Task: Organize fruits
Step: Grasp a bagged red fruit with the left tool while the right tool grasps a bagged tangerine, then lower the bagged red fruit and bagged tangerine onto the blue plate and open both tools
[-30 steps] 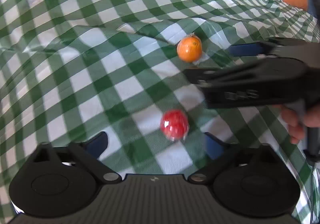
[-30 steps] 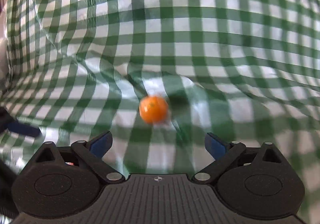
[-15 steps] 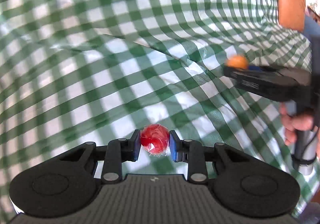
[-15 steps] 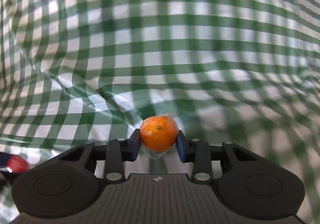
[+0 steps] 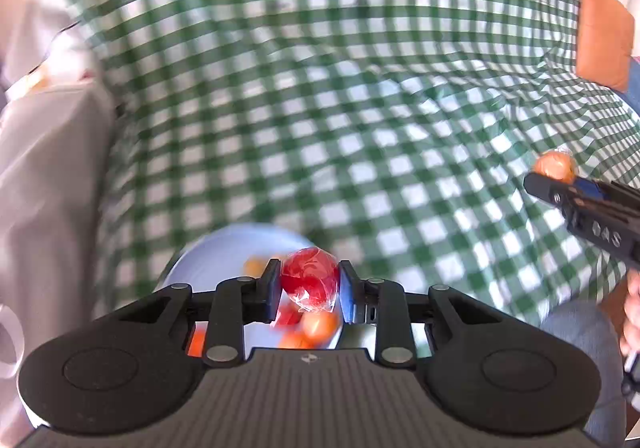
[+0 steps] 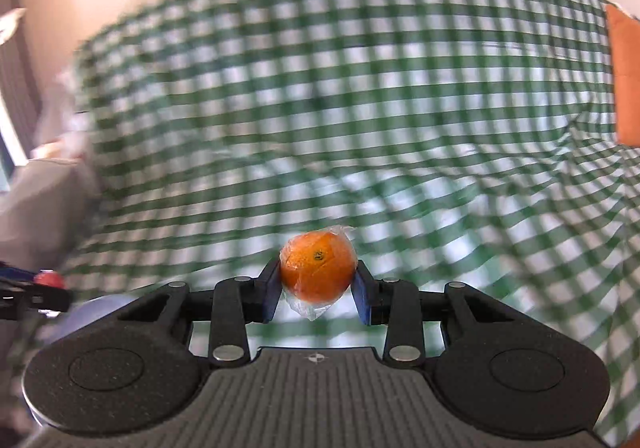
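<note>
My left gripper (image 5: 309, 290) is shut on a red fruit (image 5: 309, 280) wrapped in clear film, held above a pale blue plate (image 5: 224, 248) that holds several orange and red fruits (image 5: 318, 324). My right gripper (image 6: 318, 288) is shut on a film-wrapped orange (image 6: 318, 272), lifted above the cloth. The right gripper with its orange (image 5: 554, 167) also shows at the right edge of the left wrist view. The left gripper's red fruit (image 6: 49, 279) and the plate's rim (image 6: 92, 308) show at the far left of the right wrist view.
A green and white checked cloth (image 5: 320, 87) covers the table, with wrinkles. A grey-white fabric (image 5: 44, 175) lies at the left. An orange-brown object (image 5: 604, 31) stands at the far right edge. The person's hand (image 5: 631, 312) holds the right gripper.
Both grippers, each shut on its fruit, have lifted and swung left. The blue plate of fruits has come into view under the left gripper.
</note>
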